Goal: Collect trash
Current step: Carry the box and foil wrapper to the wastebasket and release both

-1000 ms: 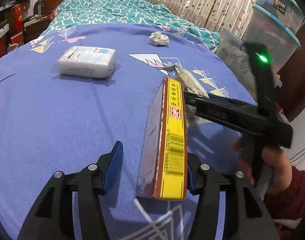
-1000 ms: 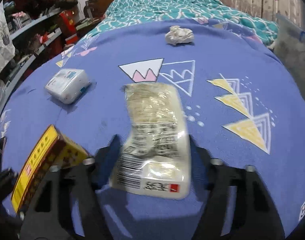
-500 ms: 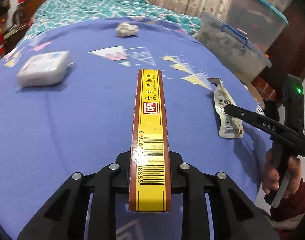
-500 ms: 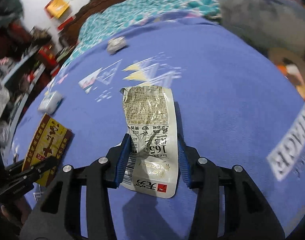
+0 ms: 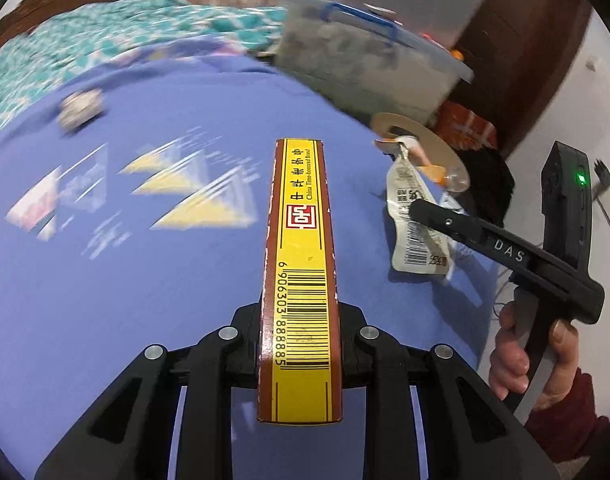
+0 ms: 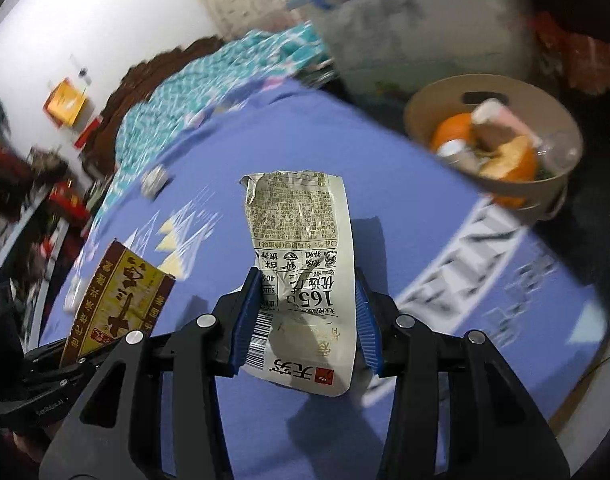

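My left gripper [image 5: 301, 316] is shut on a long yellow and brown carton [image 5: 301, 240], held narrow side up above the blue bedspread [image 5: 145, 280]. In the right wrist view my right gripper [image 6: 307, 312] is shut on a crumpled silver food pouch [image 6: 301, 232], its blue pads pressing both edges. The same carton [image 6: 121, 300] shows at the lower left there. The left wrist view shows the pouch [image 5: 419, 248] at the right, in the other gripper, with a hand below. A tan bin [image 6: 521, 196] holding orange peel and wrappers stands just past the bed's edge.
A crumpled paper ball [image 5: 81, 106] lies far back on the bedspread. Clear plastic storage boxes with blue lids [image 5: 365, 56] stand beside the bed behind the tan bin [image 5: 445, 148]. A teal patterned quilt [image 6: 193, 92] covers the bed's head end.
The left gripper closed on the carton, which first stood between open jaws. Both hands swung right across the bed with their loads, and the tan bin came into view.
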Demonstrator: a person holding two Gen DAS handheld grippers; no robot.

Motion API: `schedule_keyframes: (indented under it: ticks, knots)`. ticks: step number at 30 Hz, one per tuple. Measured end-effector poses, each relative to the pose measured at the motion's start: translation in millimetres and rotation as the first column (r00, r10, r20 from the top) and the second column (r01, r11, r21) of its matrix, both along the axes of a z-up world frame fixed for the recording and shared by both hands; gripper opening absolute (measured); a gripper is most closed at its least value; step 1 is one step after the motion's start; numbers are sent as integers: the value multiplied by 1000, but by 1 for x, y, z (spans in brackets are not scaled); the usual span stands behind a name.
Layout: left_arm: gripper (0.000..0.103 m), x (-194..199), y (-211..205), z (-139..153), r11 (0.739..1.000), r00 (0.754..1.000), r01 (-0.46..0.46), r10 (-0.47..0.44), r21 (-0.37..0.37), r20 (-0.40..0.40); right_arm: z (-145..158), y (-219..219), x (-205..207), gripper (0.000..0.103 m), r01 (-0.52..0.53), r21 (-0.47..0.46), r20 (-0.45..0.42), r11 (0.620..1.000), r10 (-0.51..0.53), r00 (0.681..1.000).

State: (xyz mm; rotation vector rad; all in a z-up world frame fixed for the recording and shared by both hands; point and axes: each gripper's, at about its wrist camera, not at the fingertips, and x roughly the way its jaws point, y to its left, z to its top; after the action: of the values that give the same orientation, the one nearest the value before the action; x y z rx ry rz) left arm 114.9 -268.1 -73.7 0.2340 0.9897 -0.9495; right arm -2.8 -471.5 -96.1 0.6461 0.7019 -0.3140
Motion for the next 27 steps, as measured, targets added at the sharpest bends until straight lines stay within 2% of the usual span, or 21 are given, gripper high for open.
schedule_keyframes:
  ticks: [6,12,15,19,21,22,27]
  knots:
    - [22,0,-102,10,991,991,133,-134,20,18,7,-67,-23,47,132,1,45,991,-132,990]
    - [22,9,-211,9,974,975,222,-221,32,-26,5,-150,-35,47,274,-6,43,962,-274,961]
    - [22,6,-258,8,964,965,262,-262,43,-9,2,-181,-36,47,317,16,42,948,-317,947]
    - [23,3,-302,0,957,958,281,-285,72,43,1,-201,-31,49,345,24,45,938,-346,937]
    - [48,5,-314,-4,959,959,266,-274,96,73,-3,-208,-19,59,343,23,30,939,-344,939]
    - [62,6,-318,-6,963,962,246,-256,108,98,-2,-206,-17,69,346,18,22,938,-346,938]
    - [62,18,-297,3,973,970,221,-226,68,88,2,-196,-31,70,411,-10,72,912,-409,910]
